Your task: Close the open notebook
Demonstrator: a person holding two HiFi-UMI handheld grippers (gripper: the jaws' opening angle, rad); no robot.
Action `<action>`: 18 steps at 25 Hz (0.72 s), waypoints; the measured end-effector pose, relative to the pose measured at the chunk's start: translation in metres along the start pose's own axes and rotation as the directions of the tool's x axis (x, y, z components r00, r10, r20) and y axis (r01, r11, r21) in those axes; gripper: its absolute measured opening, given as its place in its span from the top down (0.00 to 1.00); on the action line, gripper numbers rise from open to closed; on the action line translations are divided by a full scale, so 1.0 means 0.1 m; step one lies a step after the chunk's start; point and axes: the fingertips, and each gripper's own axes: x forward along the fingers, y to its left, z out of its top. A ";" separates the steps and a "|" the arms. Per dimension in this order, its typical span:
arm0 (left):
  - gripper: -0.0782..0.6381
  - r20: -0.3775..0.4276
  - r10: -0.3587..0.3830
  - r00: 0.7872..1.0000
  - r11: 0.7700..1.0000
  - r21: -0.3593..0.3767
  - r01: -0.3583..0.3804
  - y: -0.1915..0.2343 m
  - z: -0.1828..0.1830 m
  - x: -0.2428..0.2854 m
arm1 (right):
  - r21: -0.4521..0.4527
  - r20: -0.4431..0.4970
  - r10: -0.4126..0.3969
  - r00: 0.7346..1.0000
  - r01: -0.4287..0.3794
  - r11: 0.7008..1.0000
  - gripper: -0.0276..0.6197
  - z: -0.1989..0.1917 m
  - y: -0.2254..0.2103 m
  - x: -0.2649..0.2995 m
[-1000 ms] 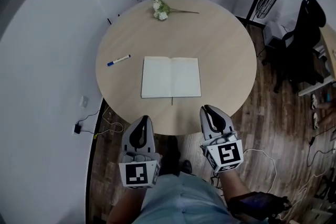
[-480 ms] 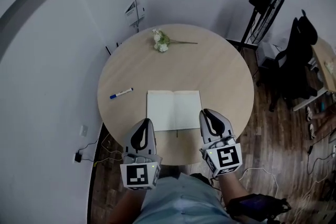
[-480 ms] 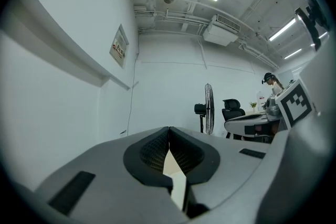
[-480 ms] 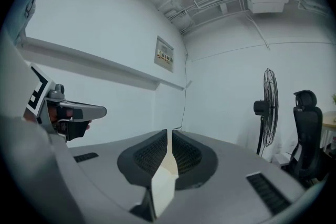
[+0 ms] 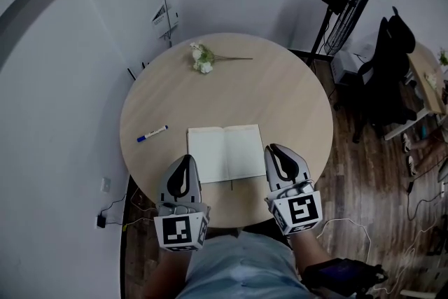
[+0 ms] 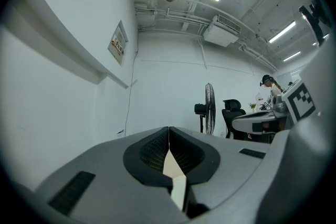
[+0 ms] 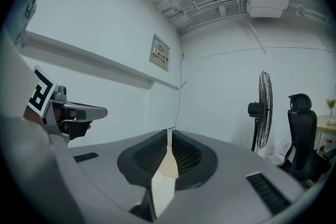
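Left gripper view shows your left gripper [image 6: 169, 129] with its jaws pressed together and nothing between them; only pale tabletop shows through the notch behind the tips. Your right gripper [image 7: 169, 131] reads the same: jaws together, empty, pointing out across the room at the wall and the fan [image 7: 261, 107], not down at the work.

From the head view, the left tip sits over the near-left corner of the notebook [image 5: 224, 153] and the right tip just beside its right edge, near the near-right corner. I cannot tell whether either tip touches the paper. The notebook lies open and flat near the near edge of the round table [image 5: 280, 94], with its spine running near to far and both blank pages facing up. A pen [image 5: 152, 134] lies to its left, apart from it, and a flower sprig [image 5: 203, 58] lies well apart at the far side.

You look to be at the approach step: both tools flank the notebook and the closing has not begun. Next, I'd judge, you need to tip one gripper down to a cover's outer edge, get a tip under it or part the jaws to pinch it, then swing that half over the spine onto the other.
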 end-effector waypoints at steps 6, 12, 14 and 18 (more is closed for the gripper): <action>0.86 -0.069 0.013 0.998 1.000 -0.013 -0.014 -0.02 -0.25 0.28 | 0.029 -0.044 0.012 0.999 -0.011 1.000 0.88 -0.19 -0.19 0.16; 0.86 -0.168 0.049 0.984 0.998 -0.022 -0.054 0.06 -0.67 0.54 | 0.070 -0.102 0.080 0.992 -0.073 0.995 0.88 -0.47 -0.23 0.48; 0.86 -0.202 0.068 0.977 0.997 -0.027 -0.076 0.13 -0.84 0.60 | 0.080 -0.118 0.105 0.988 -0.095 0.992 0.88 -0.57 -0.22 0.58; 0.86 -0.261 0.100 0.960 0.993 -0.040 -0.115 0.25 -1.16 0.72 | 0.099 -0.153 0.140 0.978 -0.126 0.987 0.88 -0.80 -0.23 0.77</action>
